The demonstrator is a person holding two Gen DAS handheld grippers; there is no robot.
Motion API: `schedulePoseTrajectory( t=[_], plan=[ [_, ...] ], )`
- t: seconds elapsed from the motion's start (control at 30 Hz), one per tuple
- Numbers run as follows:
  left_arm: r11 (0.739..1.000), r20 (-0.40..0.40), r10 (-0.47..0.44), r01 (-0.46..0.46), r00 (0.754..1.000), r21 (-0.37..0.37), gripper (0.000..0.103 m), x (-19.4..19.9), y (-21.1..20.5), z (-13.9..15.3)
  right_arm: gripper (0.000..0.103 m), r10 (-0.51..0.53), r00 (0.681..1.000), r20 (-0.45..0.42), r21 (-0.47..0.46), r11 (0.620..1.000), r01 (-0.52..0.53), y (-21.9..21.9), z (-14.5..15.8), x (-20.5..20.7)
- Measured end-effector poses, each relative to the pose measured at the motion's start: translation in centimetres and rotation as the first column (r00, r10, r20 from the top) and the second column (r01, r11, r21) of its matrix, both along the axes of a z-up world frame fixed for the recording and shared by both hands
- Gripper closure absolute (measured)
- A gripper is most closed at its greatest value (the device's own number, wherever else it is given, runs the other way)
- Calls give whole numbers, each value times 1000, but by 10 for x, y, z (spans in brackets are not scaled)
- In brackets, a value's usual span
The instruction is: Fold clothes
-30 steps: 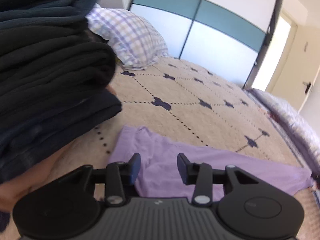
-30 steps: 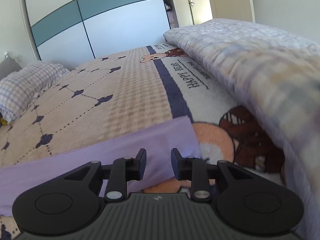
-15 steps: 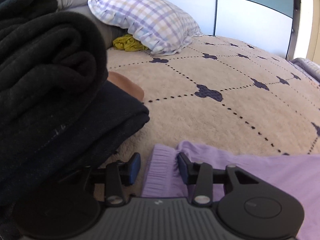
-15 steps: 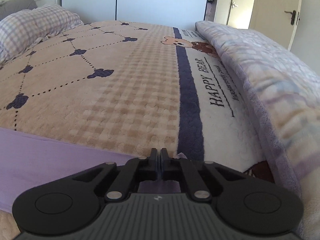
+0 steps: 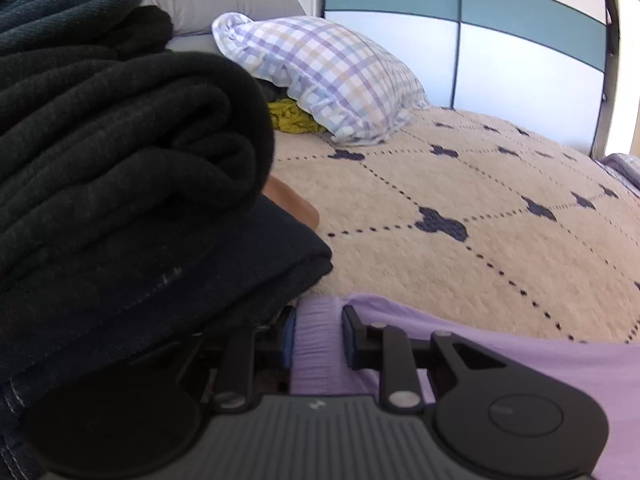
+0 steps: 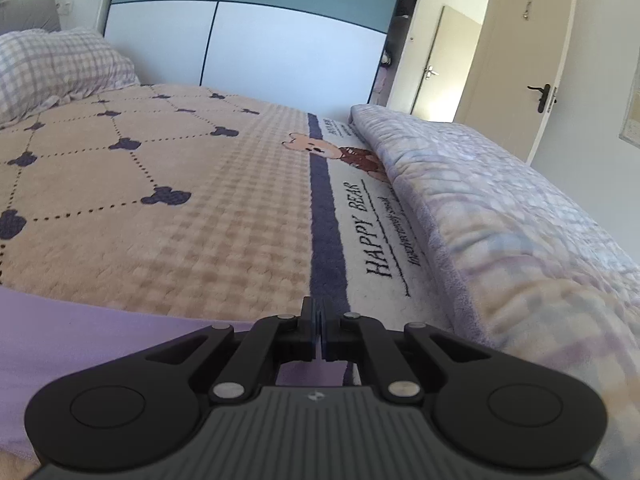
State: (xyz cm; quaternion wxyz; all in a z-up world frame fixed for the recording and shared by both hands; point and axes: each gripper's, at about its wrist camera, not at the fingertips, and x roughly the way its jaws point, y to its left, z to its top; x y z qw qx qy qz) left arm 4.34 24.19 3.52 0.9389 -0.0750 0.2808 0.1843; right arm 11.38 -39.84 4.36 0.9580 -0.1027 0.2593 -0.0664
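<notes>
Lilac garment (image 5: 520, 360) edge (bedspread (image 5: 460, 184) beyond)

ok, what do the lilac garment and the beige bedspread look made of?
Lilac garment: thin, smooth matte knit, probably cotton jersey; its ribbed hem sits between the closing left gripper pads. Beige bedspread: thick nubbly fleece, likely synthetic plush, matte.

The purple garment (image 5: 520, 364) is thin, smooth matt cloth with a ribbed edge. The bedspread (image 5: 460, 184) is nubbly fleece. The dark folded clothes (image 5: 120, 152) look thick and knitted. Both tools are matt black plastic with metal pins.
</notes>
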Motion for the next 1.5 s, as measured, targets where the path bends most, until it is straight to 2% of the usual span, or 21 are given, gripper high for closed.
schedulePoseTrajectory(
  t=[0.1,0.23,0.33,0.37,0.43,0.5,0.53,0.6,0.67,0.73,0.8,0.9,0.97,1.07,1.1,1.17,1.2,1.27,1.37,1.43,1.5],
  plan=[
    [999,13,38,-38,999,-15,79,2,-1,-2,101,-26,1000,-4,3,1000,26,0,-4,7],
    [999,-28,44,-44,999,-10,78,12,-4,-11,100,-42,993,-107,-13,999,41,7,-29,22],
    [1000,-40,22,-22,999,1,73,10,-5,-7,99,-50,994,-101,-23,999,48,10,-34,21],
    [1000,-37,20,-19,999,14,71,4,-7,-2,95,-52,994,-92,-1,999,53,9,-29,19],
    [997,-16,6,-5,1000,74,60,-11,-17,10,84,-67,996,-55,58,996,70,5,-17,7],
    [992,18,-13,11,1000,122,46,-29,-31,21,65,-62,998,-6,125,990,62,3,-3,-14],
    [989,36,-24,18,999,146,38,-39,-39,27,63,-56,998,8,175,983,53,2,2,-25],
    [987,72,-39,27,997,161,36,-64,-55,39,63,-23,1000,-4,340,940,23,-3,5,-52],
    [991,95,-99,90,991,96,36,-90,-69,46,63,14,999,-32,484,875,3,-9,0,-76],
    [975,79,-221,222,972,-9,40,-115,-87,47,63,53,995,-81,576,818,3,-9,-15,-94],
    [930,50,-352,355,935,-96,51,-134,-110,41,64,65,991,-113,624,781,19,-8,-29,-103],
    [870,27,-468,467,883,-157,56,-151,-140,36,67,68,992,-107,676,737,22,-12,-37,-102],
    [847,13,-511,506,859,-159,56,-156,-153,31,67,59,994,-97,714,699,28,-18,-39,-97],
    [825,-64,-565,562,823,-64,56,-151,-176,17,68,46,996,-81,739,673,28,-21,-43,-88],
    [824,-87,-567,566,819,-36,55,-147,-183,12,68,46,996,-73,743,669,23,-21,-44,-86],
    [824,-128,-559,566,819,19,55,-139,-194,2,72,44,998,-53,741,672,10,-21,-48,-84],
    [823,-148,-554,566,819,46,55,-134,-199,-3,78,39,998,-41,731,682,3,-21,-51,-84],
    [833,-167,-529,547,832,88,55,-123,-207,-10,81,35,999,-23,725,689,-7,-21,-55,-84],
    [841,-159,-485,508,860,185,50,-111,-216,-12,82,43,999,-10,742,670,-22,-28,-56,-84],
    [862,-137,-446,466,884,199,50,-102,-216,-8,82,46,999,-3,755,655,-28,-32,-58,-86],
    [869,-122,-425,442,897,223,50,-96,-217,-1,82,48,999,4,768,639,-33,-35,-60,-87]
  ],
)
